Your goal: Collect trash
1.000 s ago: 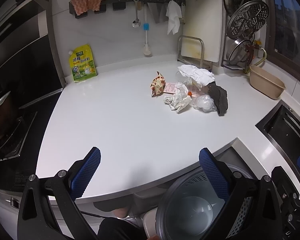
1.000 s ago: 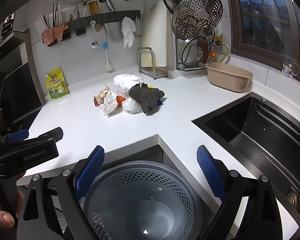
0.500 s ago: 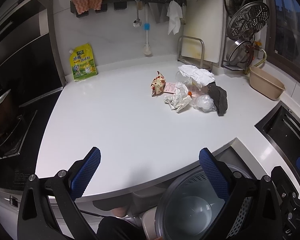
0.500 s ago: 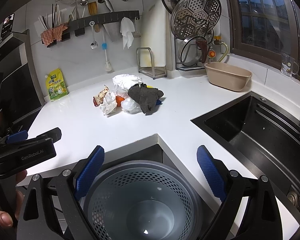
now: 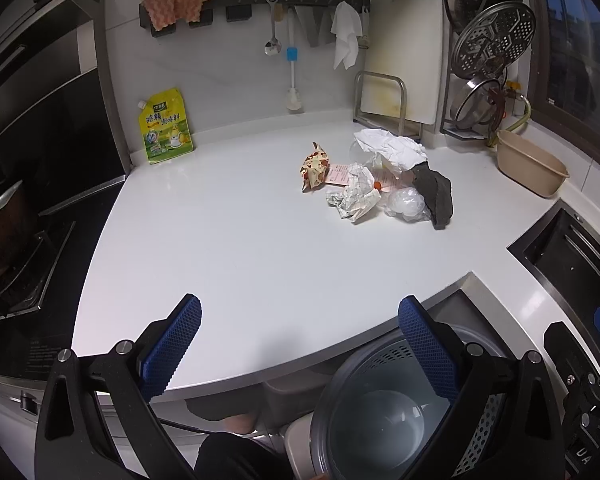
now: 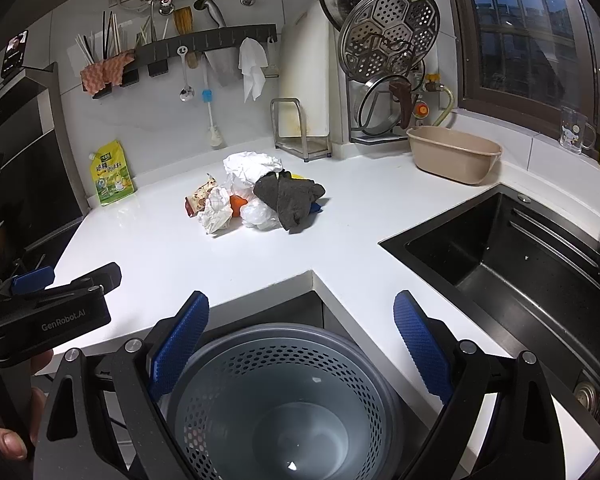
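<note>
A pile of trash lies on the white counter (image 5: 240, 240): crumpled white paper (image 5: 392, 148), a printed snack wrapper (image 5: 314, 166), a checked paper wad (image 5: 356, 196), a clear plastic bag (image 5: 406, 204) and a dark grey rag (image 5: 434, 196). The pile also shows in the right wrist view, with the rag (image 6: 288, 198) in front. A grey perforated bin (image 6: 284, 404) stands below the counter's inner corner. My left gripper (image 5: 300, 352) is open and empty over the counter's front edge. My right gripper (image 6: 300, 348) is open and empty above the bin.
A yellow-green pouch (image 5: 166, 128) leans on the back wall. A beige tub (image 6: 454, 154) stands at the back right. A black sink (image 6: 520, 264) is at the right, a stove (image 5: 16, 248) at the left. A cutting board rack (image 6: 302, 128) stands behind the pile.
</note>
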The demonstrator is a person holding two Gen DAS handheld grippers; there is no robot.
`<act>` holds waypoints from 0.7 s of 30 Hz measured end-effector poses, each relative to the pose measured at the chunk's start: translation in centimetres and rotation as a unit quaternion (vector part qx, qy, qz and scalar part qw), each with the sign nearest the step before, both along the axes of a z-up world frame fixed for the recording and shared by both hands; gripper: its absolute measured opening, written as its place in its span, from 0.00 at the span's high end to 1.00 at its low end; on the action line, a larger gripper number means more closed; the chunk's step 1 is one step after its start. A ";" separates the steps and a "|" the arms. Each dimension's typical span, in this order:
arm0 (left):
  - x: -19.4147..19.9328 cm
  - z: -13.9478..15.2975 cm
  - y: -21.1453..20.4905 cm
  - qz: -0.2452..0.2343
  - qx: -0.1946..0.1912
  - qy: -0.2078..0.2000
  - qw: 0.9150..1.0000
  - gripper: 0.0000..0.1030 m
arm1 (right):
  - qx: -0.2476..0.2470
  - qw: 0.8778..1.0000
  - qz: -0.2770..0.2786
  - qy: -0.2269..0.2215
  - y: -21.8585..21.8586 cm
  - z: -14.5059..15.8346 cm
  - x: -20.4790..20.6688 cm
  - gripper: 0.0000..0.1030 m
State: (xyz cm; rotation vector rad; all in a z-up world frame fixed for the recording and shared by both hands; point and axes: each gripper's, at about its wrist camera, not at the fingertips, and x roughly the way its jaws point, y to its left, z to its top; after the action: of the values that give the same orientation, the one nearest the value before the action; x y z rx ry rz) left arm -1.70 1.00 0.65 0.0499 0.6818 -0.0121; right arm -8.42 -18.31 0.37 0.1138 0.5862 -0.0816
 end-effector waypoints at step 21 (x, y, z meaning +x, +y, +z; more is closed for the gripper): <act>-0.2 0.0 -0.4 -0.001 0.002 -0.002 1.000 0.06 | 0.003 1.000 0.003 -0.002 0.3 0.1 -0.3 0.13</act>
State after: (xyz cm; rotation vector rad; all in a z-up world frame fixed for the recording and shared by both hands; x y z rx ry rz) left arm -1.94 0.57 0.64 0.0539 0.6771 -0.0117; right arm -8.69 -17.98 0.45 0.1179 0.5831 -0.0737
